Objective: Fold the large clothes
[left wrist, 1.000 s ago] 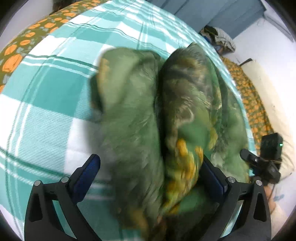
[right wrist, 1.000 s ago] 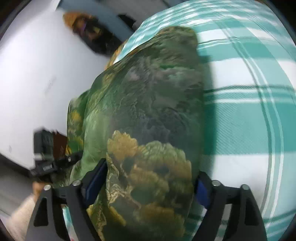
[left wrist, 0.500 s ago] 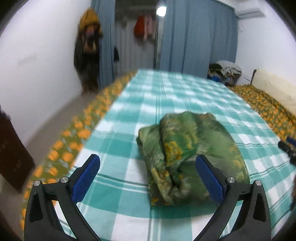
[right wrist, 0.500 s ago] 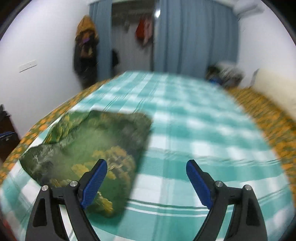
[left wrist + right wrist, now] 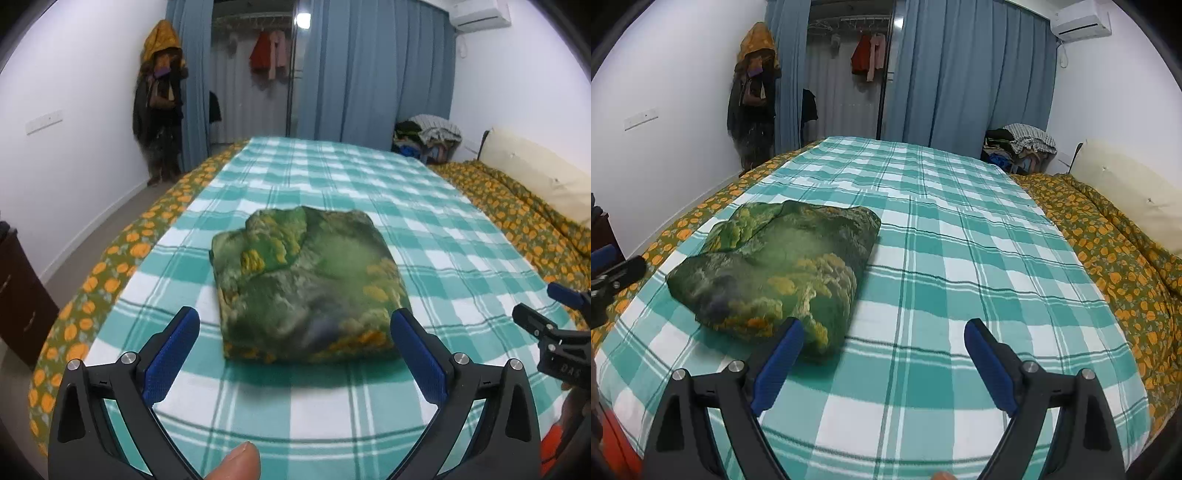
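Jaws spread wide on both grippers, nothing pinched in either. Left gripper (image 5: pixel 295 347) hanging just short of the garment (image 5: pixel 308 288), blue pads framing its near edge without touching. Right gripper (image 5: pixel 882 360) off to the garment's (image 5: pixel 779 269) right, mostly over bare blanket (image 5: pixel 960 258), left pad overlapping the bundle's near corner in view, contact hard to call. Garment folded into a chunky green and yellow bundle, lying flat on the teal check blanket, nearer the left side of the bed. Orange-patterned sheet (image 5: pixel 110 273) peeking out along both sides of the blanket. Thumb tip (image 5: pixel 236 461) poking in at the bottom of the left view. Blue curtains (image 5: pixel 979 74) at the far end, clothes pile (image 5: pixel 1019 144) in the corner, coats (image 5: pixel 159 99) hanging on the left wall, cream headboard (image 5: pixel 1126 188) over on the right.
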{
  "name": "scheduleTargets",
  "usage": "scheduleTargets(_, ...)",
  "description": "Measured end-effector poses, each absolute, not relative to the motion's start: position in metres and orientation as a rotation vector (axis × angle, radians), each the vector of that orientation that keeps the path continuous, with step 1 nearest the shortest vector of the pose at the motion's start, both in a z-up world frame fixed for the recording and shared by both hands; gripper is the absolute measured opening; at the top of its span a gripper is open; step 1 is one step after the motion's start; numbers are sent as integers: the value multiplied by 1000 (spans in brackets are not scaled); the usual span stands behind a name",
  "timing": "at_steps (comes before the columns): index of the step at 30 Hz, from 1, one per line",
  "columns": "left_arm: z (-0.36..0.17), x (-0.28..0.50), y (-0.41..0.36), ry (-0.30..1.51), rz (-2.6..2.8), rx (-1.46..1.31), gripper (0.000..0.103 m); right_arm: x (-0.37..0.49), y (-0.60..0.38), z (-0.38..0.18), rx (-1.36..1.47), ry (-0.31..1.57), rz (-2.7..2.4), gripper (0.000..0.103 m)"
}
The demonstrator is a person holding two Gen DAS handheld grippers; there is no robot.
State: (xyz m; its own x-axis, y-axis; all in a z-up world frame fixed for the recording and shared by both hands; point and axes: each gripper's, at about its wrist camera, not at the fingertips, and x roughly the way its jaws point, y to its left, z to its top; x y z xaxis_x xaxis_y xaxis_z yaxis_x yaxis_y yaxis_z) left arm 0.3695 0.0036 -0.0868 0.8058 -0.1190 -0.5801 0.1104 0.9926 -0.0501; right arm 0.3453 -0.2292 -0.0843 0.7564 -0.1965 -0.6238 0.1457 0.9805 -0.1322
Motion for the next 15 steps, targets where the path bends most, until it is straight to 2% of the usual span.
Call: scheduleTargets(15,-79,347,-13,645,-68,-29,103,323,-230,-86,-70,709,-189,91)
